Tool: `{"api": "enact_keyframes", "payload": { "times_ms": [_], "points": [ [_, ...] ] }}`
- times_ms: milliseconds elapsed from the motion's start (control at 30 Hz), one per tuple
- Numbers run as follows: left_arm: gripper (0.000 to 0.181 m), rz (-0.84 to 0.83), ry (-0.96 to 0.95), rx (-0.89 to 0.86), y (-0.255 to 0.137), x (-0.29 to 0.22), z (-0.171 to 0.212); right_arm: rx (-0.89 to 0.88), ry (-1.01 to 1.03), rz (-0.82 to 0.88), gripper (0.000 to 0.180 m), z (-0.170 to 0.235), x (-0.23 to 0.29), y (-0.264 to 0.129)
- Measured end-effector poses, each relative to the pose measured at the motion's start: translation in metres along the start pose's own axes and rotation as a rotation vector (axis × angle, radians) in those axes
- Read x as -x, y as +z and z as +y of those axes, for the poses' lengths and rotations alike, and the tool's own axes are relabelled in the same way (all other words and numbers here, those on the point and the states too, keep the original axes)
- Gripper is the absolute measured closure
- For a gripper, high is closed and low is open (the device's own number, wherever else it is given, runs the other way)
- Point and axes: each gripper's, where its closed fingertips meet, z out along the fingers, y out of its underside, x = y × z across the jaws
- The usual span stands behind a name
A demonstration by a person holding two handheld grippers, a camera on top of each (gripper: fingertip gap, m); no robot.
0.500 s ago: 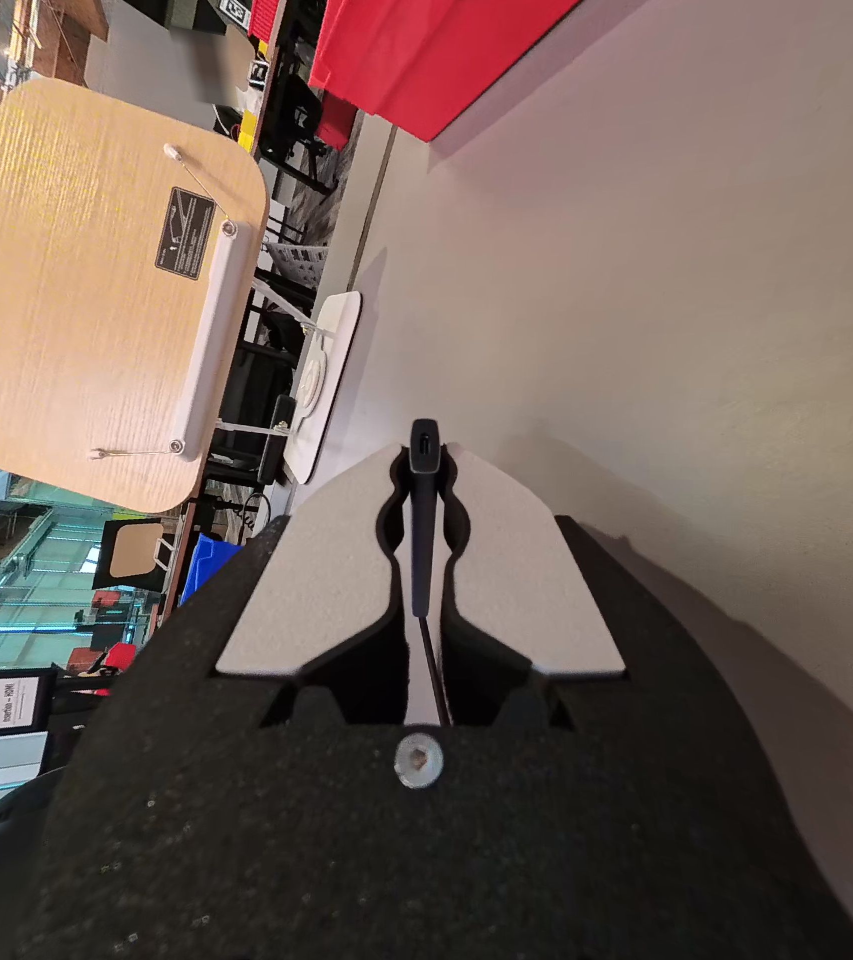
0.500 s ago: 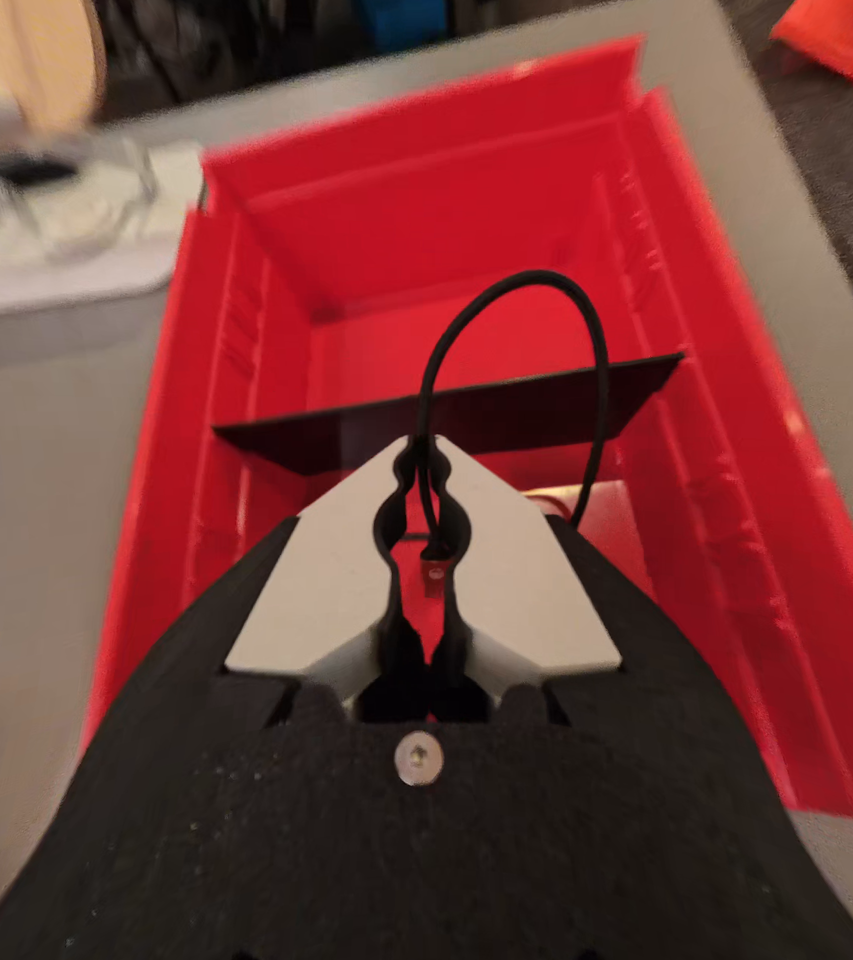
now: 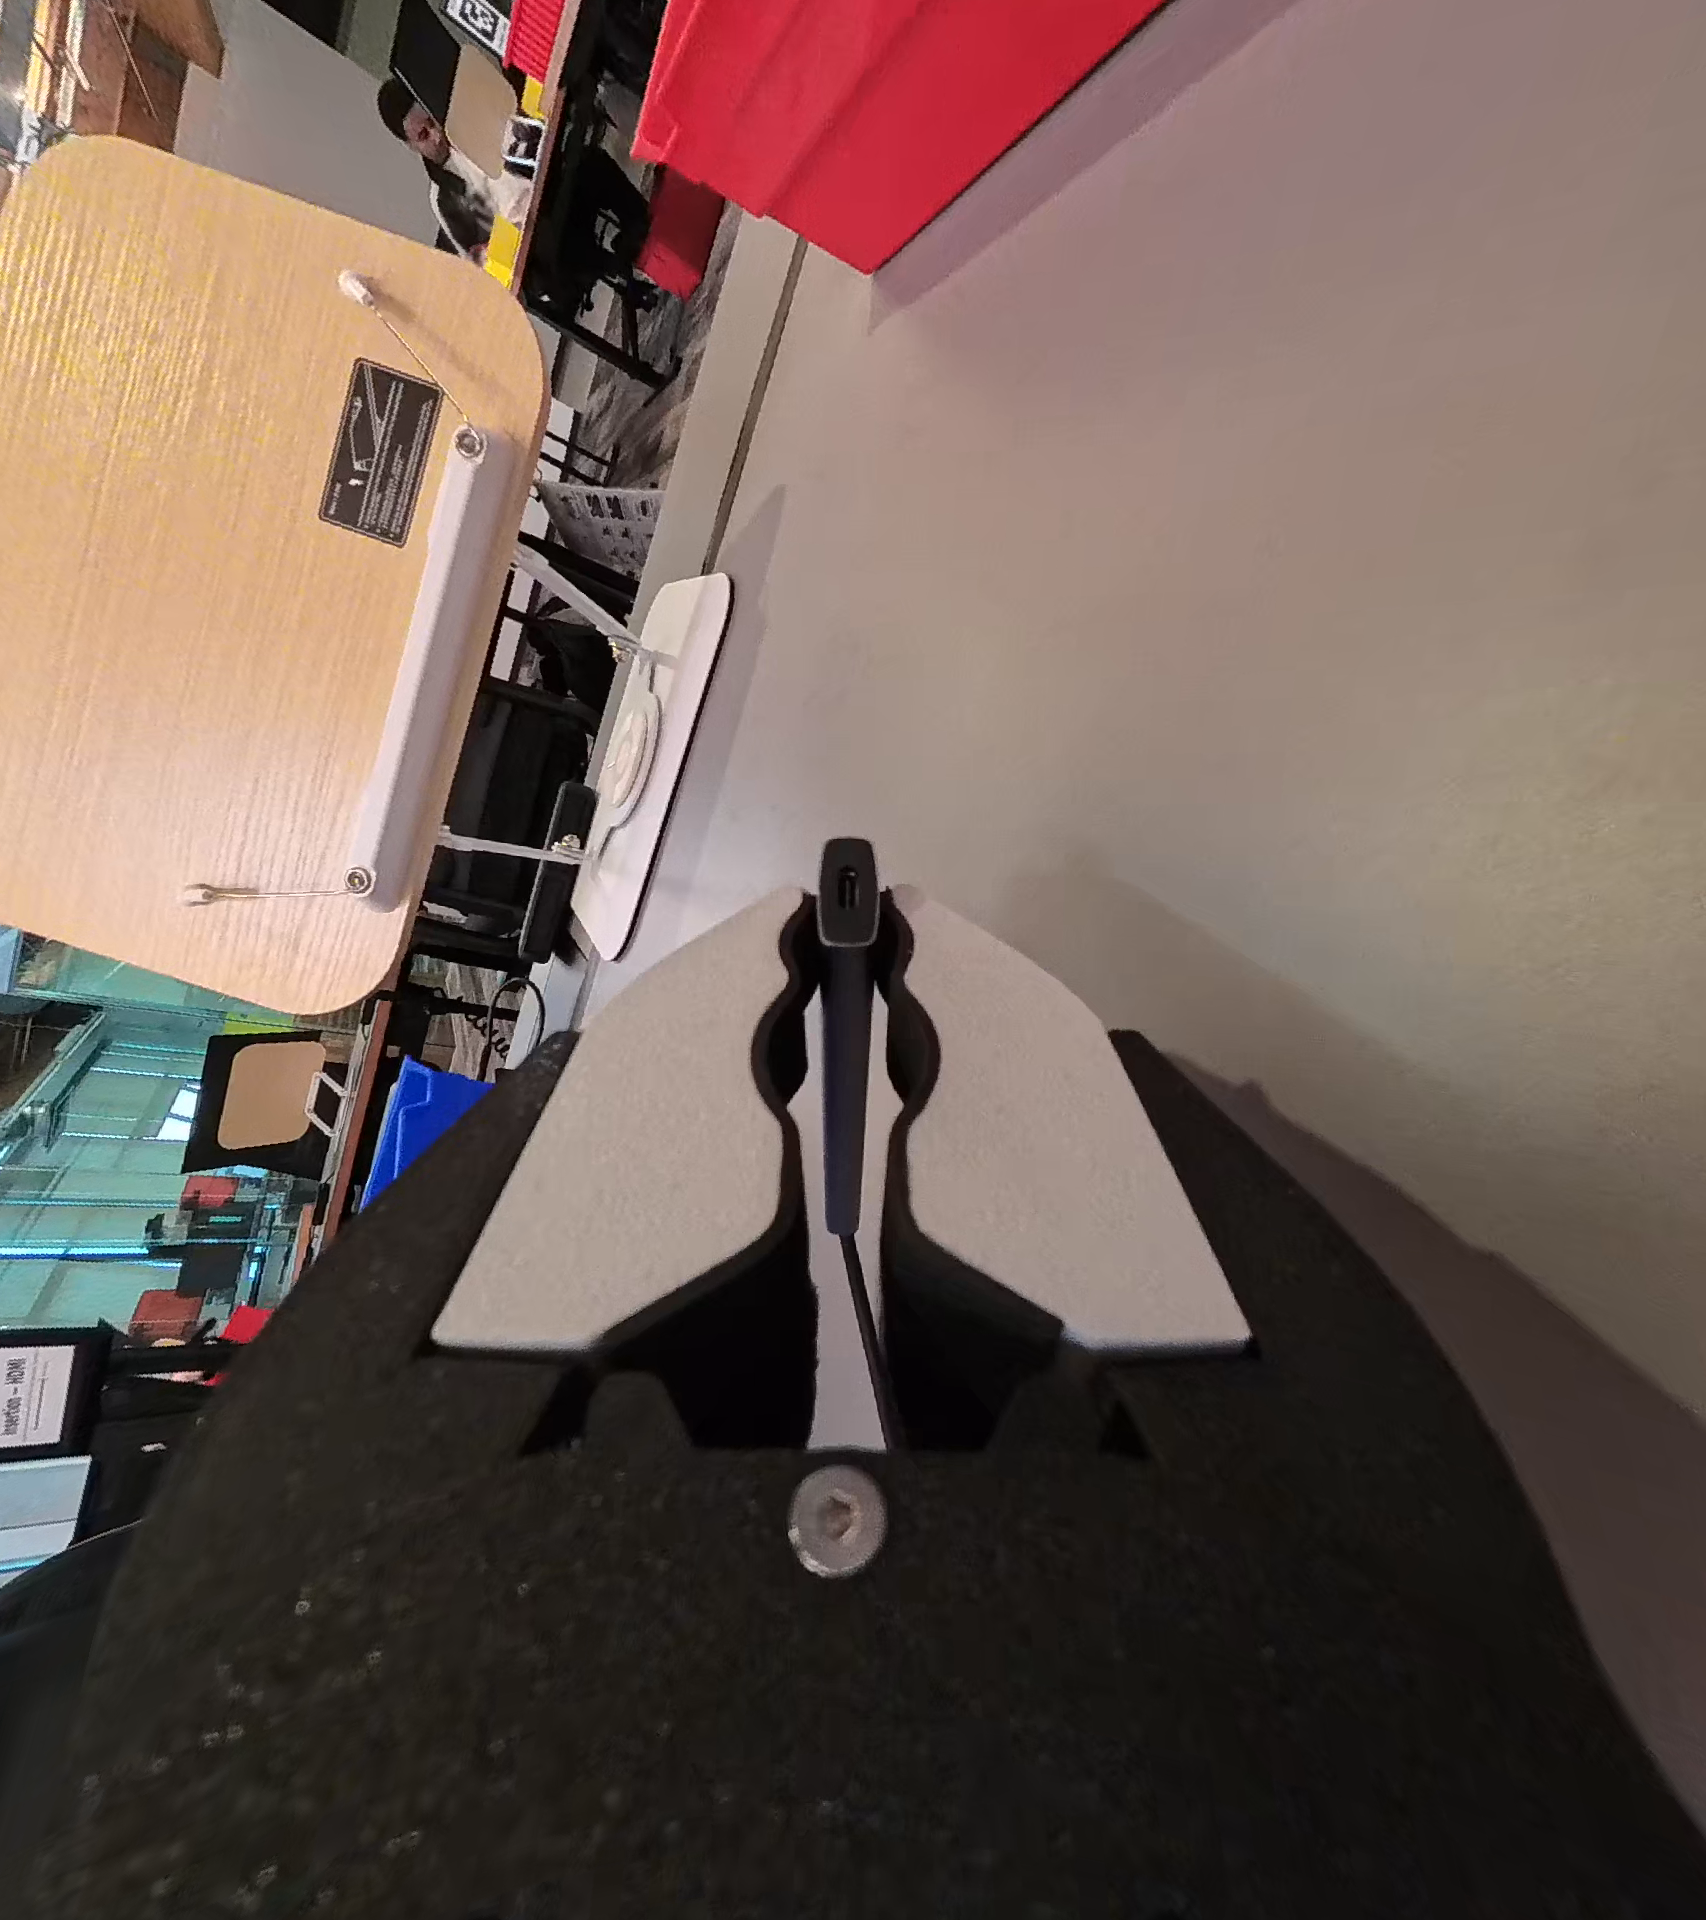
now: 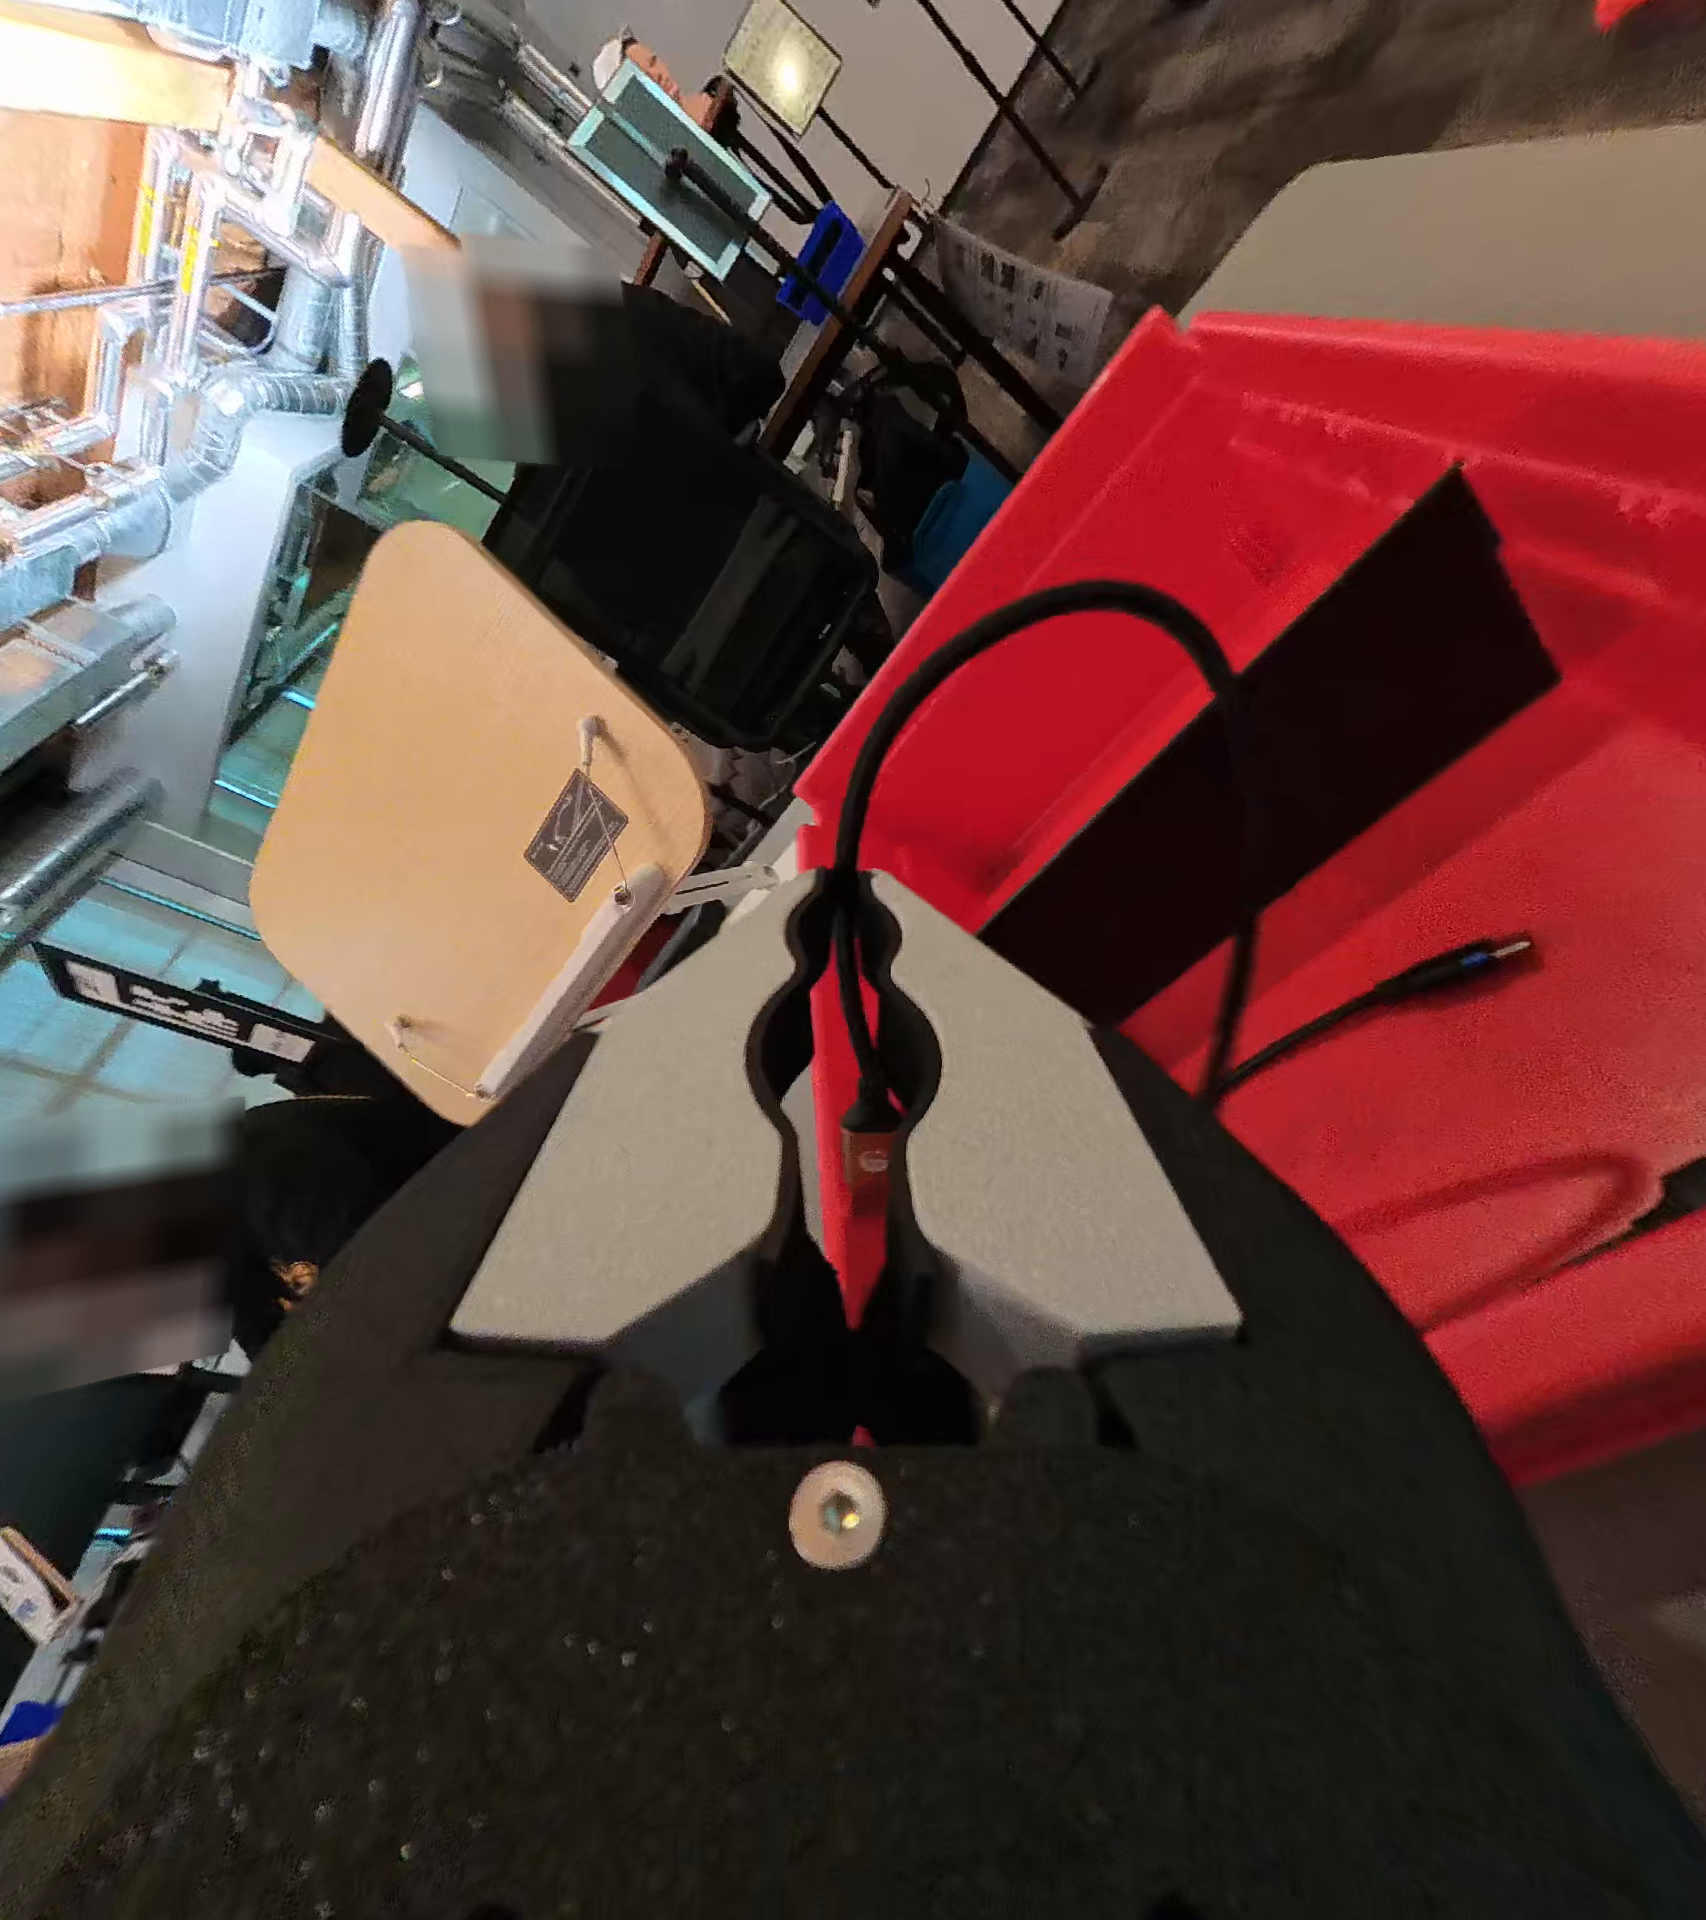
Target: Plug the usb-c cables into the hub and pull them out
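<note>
On grey tabletop [image 3: 1348,623]: left gripper [image 3: 847,899] clenched on slim black hub [image 3: 847,1039], port end poking past fingertips. Right gripper [image 4: 844,894] clamped on black usb-c cable [image 4: 1036,613] (loop arching forward, red-sleeved plug hanging between fingers) beside red bin [image 4: 1555,1039] with black divider [image 4: 1348,727]. Beyond table edge: wooden board [image 3: 205,571], cluttered workshop, metal ducting.
</note>
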Motion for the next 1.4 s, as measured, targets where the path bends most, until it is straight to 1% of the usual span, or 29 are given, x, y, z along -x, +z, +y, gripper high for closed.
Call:
{"api": "enact_keyframes", "payload": {
  "times_ms": [133,200,233,300,333,367,400,467,600,633,667,700,767,833,867,933,1000,1067,1133,1167,1233,1400],
  "points": [
    [0.171,0.001,0.003,-0.001,0.0,0.0,0.0,-0.009,-0.1,0.142,0.176,-0.002,-0.04,0.005],
    [0.171,0.002,0.003,-0.001,0.0,-0.001,0.0,0.003,-0.137,0.163,0.176,0.002,-0.054,0.012],
    [0.171,0.003,0.003,-0.001,0.0,-0.001,0.0,0.035,-0.174,0.159,0.176,0.006,-0.058,0.018],
    [0.171,0.004,0.006,0.0,0.001,-0.001,0.0,0.125,-0.188,0.194,0.176,0.014,-0.071,0.025],
    [0.171,0.004,0.007,0.001,0.001,-0.002,0.0,0.171,-0.2,0.143,0.167,0.018,-0.065,0.029],
    [0.171,0.005,0.008,0.001,0.001,-0.002,0.0,0.217,-0.224,0.139,0.155,0.02,-0.065,0.031],
    [0.171,0.005,0.008,0.002,0.001,-0.002,0.0,0.229,-0.253,0.146,0.152,0.017,-0.064,0.031],
    [0.171,0.005,0.008,0.003,0.001,-0.002,0.0,0.182,-0.353,0.136,0.138,0.002,-0.057,0.028],
    [0.171,-0.006,0.005,-0.001,0.0,0.0,0.0,0.112,-0.578,0.197,0.135,-0.031,-0.049,0.014],
    [0.171,-0.018,-0.003,-0.01,-0.001,0.003,-0.001,0.093,-0.632,0.162,0.135,-0.034,-0.037,0.011],
    [0.171,-0.033,-0.019,-0.03,-0.003,0.007,-0.004,0.103,-0.677,0.068,0.136,-0.028,-0.017,0.01],
    [0.171,-0.046,-0.046,-0.059,-0.005,0.012,-0.007,0.151,-0.717,-0.091,0.136,-0.01,0.012,0.009],
    [0.171,-0.052,-0.131,-0.146,-0.013,0.022,-0.018,0.33,-0.768,-0.405,0.134,0.047,0.063,-0.001],
    [0.171,-0.009,-0.226,-0.304,-0.026,0.028,-0.036,0.515,-0.789,-0.677,0.13,0.108,0.102,-0.026],
    [0.171,0.022,-0.275,-0.402,-0.036,0.031,-0.047,0.601,-0.8,-0.781,0.128,0.136,0.115,-0.041],
    [0.171,0.042,-0.346,-0.579,-0.058,0.04,-0.064,0.72,-0.772,-0.913,0.126,0.181,0.134,-0.064],
    [0.172,0.011,-0.363,-0.687,-0.073,0.051,-0.073,0.856,-0.65,-0.994,0.108,0.217,0.146,-0.081],
    [0.172,-0.013,-0.32,-0.738,-0.082,0.053,-0.078,1.0,-0.48,-1.073,0.09,0.243,0.157,-0.098],
    [0.172,-0.041,-0.224,-0.743,-0.086,0.047,-0.08,1.047,-0.384,-1.117,0.081,0.257,0.164,-0.104],
    [0.172,-0.044,-0.186,-0.741,-0.087,0.043,-0.082,1.034,-0.371,-1.131,0.079,0.261,0.167,-0.104],
    [0.172,-0.053,-0.129,-0.737,-0.088,0.037,-0.086,1.032,-0.38,-1.137,0.066,0.268,0.168,-0.105],
    [0.172,-0.046,-0.051,-0.734,-0.088,0.024,-0.093,1.032,-0.515,-1.143,0.044,0.285,0.159,-0.11]
  ]
}}
